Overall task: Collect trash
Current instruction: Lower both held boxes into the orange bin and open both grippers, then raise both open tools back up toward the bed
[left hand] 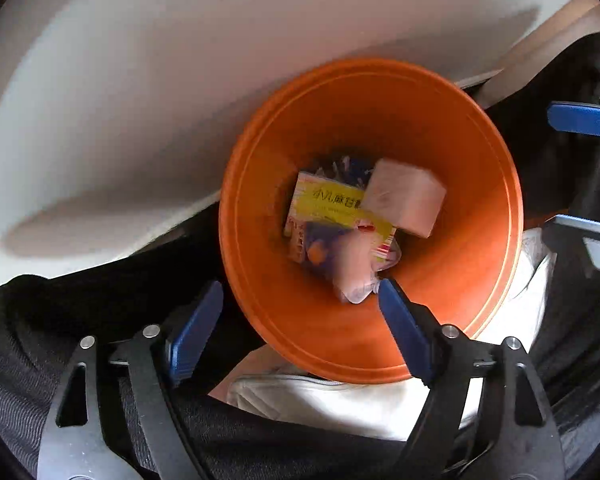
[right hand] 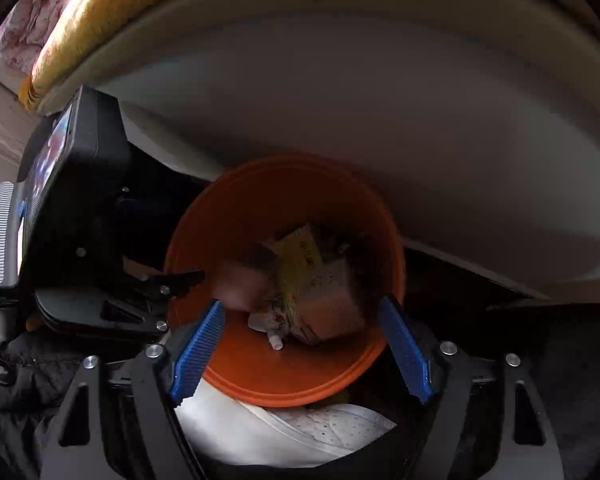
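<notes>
An orange bin [left hand: 452,280] stands on the floor below both grippers and also shows in the right wrist view [right hand: 236,224]. Inside lie a yellow box [left hand: 332,204], a pale box [left hand: 408,196] and a crumpled wrapper [left hand: 356,268]; in the right wrist view the yellow box [right hand: 300,264] and a small white tube [right hand: 274,340] show. My left gripper [left hand: 300,300] is open and empty above the bin's near rim. My right gripper [right hand: 304,316] is open and empty over the bin. The left gripper's body [right hand: 84,220] shows at the left of the right wrist view.
A white wall or bed side [left hand: 140,100] rises behind the bin. White shoes [right hand: 300,436] and dark trousers [left hand: 40,340] sit below the bin. A yellow blanket [right hand: 100,12] lies on the bed at upper left.
</notes>
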The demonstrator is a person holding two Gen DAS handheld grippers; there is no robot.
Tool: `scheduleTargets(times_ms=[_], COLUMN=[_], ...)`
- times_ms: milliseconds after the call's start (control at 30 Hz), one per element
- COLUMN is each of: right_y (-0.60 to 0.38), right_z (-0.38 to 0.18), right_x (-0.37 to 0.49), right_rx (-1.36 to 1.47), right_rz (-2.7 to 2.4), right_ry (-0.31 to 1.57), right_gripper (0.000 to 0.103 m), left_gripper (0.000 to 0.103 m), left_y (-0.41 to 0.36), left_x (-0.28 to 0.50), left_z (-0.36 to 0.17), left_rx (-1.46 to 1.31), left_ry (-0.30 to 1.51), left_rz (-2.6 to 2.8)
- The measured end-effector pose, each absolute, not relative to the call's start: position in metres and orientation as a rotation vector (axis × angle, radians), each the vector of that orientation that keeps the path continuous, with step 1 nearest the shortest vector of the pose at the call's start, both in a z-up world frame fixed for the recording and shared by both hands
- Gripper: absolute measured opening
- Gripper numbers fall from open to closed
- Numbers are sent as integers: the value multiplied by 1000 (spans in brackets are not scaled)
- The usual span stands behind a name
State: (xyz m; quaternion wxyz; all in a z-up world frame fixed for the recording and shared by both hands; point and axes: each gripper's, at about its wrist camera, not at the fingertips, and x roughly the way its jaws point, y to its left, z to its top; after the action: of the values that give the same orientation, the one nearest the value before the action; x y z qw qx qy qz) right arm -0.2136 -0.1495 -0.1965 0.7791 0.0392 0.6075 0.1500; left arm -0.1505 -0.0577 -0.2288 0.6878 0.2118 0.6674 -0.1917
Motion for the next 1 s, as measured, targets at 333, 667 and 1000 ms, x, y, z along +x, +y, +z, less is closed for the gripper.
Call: scheduleTargets(times_ms=[333,667,1000], right_y=[-162,-175,-185], right_z=[-180,-164,-133], right_x=[-228,-251,-261], right_rx=[117,120,165], right_rz=[289,279,270], right_ry=[1273,1193,1084], right_gripper=[79,85,90], left_gripper=[79,79,79], left_y=[-55,-47,-25], left_x=[-156,-170,-190], left_z=[-206,-163,-107], left_rx=[473,422,394], left_ry=[1440,1335,1134], left_rz=[-423,-475,-463])
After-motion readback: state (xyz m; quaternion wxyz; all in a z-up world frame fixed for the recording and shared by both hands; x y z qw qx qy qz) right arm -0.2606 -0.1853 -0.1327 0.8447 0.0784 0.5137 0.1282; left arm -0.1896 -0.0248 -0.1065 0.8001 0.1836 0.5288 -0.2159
